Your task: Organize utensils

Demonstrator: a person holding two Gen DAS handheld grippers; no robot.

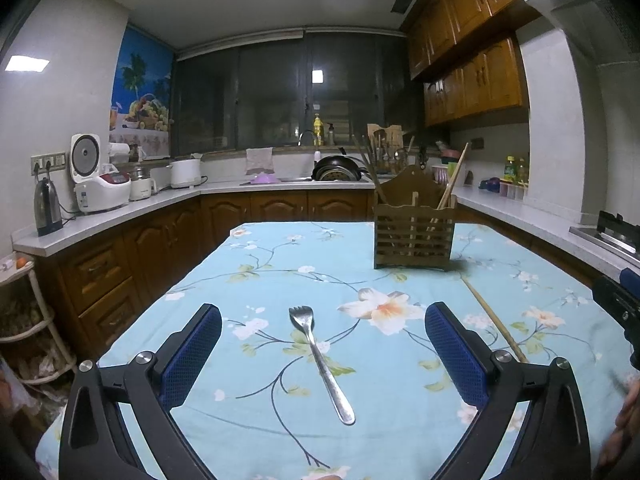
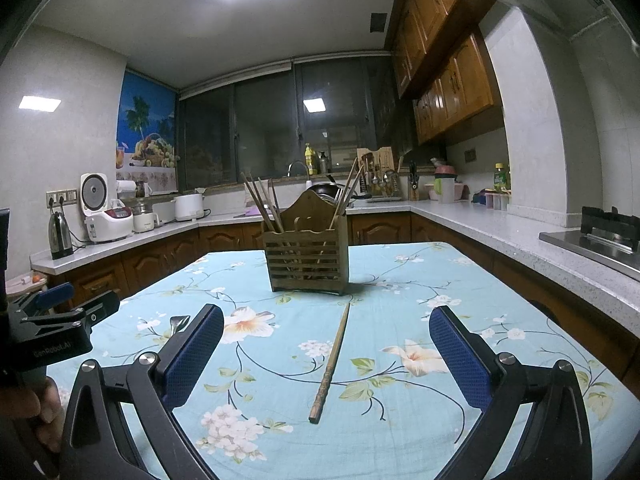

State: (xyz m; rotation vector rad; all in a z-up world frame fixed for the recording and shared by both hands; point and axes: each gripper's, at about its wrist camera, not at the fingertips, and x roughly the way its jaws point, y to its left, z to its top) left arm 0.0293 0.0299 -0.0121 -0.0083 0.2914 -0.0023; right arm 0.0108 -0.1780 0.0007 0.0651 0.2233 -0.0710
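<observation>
A steel fork (image 1: 320,360) lies on the floral tablecloth, tines away from me, between the fingers of my open, empty left gripper (image 1: 322,320). A wooden chopstick (image 2: 330,364) lies on the cloth between the fingers of my open, empty right gripper (image 2: 326,322); it also shows in the left wrist view (image 1: 494,320). A slatted wooden utensil holder (image 2: 306,258) stands farther back on the table with several chopsticks in it; it shows in the left wrist view too (image 1: 414,236). The fork's tines (image 2: 179,322) peek out beside my right gripper's left finger.
The blue floral table (image 1: 260,264) is ringed by kitchen counters. A kettle (image 1: 47,208) and rice cookers (image 1: 100,184) stand on the left counter. A sink with a wok (image 1: 338,168) is at the back. A stove (image 2: 600,240) is on the right. The left gripper's body (image 2: 52,328) sits at the right view's left edge.
</observation>
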